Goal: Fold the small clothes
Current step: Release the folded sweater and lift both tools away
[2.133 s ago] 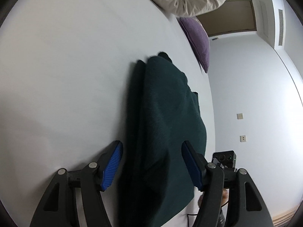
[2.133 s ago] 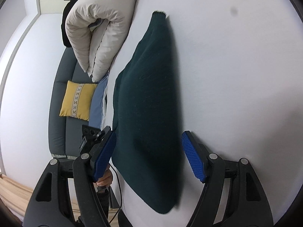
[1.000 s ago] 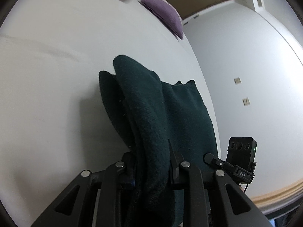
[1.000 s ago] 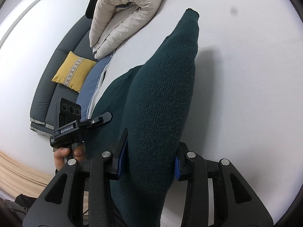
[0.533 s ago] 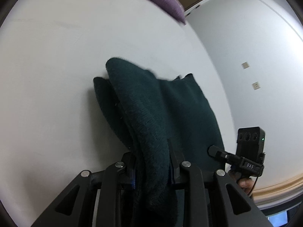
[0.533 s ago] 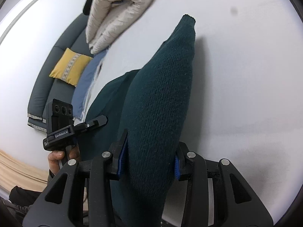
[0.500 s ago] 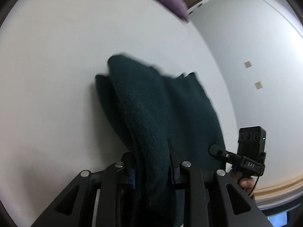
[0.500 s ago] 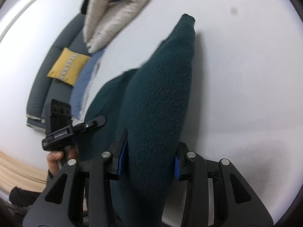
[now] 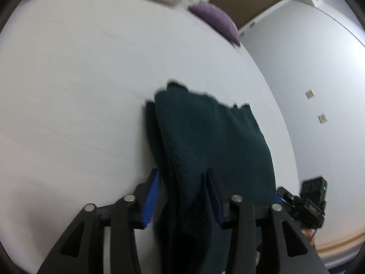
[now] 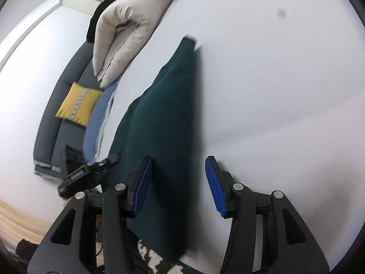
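A dark green knitted garment (image 9: 212,137) lies folded on the white bed (image 9: 79,91). My left gripper (image 9: 183,182) is open, its blue pads on either side of the garment's near edge. In the right wrist view the same garment (image 10: 164,123) lies flat along the bed edge. My right gripper (image 10: 178,171) is open, with the garment's edge between its pads and no grip on it. Each gripper shows at the edge of the other's view.
A rolled cream duvet (image 10: 127,27) lies at the head of the bed. A purple cushion (image 9: 214,22) sits at the far corner. A grey sofa with a yellow cushion (image 10: 77,105) stands beside the bed. The white sheet (image 10: 285,91) spreads to the right.
Both grippers were shut on the garment and held its edge raised. Now both have opened and the garment has dropped flat onto the bed.
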`<move>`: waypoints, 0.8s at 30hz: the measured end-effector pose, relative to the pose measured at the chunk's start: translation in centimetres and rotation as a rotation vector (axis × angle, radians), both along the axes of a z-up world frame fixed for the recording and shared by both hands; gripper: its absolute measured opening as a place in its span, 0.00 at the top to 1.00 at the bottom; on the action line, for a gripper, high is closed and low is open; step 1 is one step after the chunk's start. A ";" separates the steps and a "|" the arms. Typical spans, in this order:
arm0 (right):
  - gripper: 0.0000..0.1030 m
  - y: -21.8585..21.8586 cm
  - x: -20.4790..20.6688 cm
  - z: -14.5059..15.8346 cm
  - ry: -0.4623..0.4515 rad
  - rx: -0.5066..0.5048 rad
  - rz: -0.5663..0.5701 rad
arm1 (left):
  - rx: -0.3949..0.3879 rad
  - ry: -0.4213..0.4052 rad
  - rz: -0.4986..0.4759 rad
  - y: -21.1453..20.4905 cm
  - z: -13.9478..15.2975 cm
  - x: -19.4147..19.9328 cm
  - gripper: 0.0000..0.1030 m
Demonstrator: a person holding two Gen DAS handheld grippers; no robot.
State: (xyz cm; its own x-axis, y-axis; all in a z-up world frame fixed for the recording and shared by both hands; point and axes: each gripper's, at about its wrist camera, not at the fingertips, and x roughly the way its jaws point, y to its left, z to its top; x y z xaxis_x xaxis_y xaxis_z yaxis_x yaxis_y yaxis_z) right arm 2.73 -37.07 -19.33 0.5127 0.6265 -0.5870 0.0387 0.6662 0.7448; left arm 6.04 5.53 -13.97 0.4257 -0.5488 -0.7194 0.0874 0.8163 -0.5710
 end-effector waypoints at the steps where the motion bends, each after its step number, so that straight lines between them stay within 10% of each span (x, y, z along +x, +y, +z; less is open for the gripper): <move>1: 0.54 -0.7 -0.6 0.3 0.000 -0.019 -0.028 | 0.026 -0.041 0.025 0.3 1.0 -0.8 0.49; 10: 0.54 -1.7 -6.9 9.1 -0.201 -0.389 -0.152 | 0.378 -0.491 0.171 -2.7 9.8 -9.1 0.00; 13: 0.42 0.3 -8.5 13.1 -0.304 -0.547 -0.176 | 0.514 -0.678 0.255 -4.6 12.7 -12.0 0.00; 17: 0.00 3.5 -12.0 18.5 -0.527 -0.731 -0.277 | 0.602 -0.838 0.323 -6.1 15.6 -15.2 0.00; 21: 0.00 5.9 -14.6 22.1 -0.685 -0.835 -0.342 | 0.653 -1.000 0.380 -7.0 18.4 -18.1 0.00; 24: 0.00 7.4 -16.0 24.2 -0.736 -0.858 -0.357 | 0.623 -0.974 0.358 -6.7 19.9 -18.3 0.00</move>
State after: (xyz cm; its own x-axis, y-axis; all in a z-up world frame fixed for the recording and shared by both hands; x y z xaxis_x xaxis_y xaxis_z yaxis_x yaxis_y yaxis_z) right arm -13.22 -29.67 4.89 0.9688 -0.0755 -0.2361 0.0731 0.9971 -0.0193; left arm -12.29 -1.16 5.90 0.9930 0.0378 -0.1120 -0.0257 0.9938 0.1079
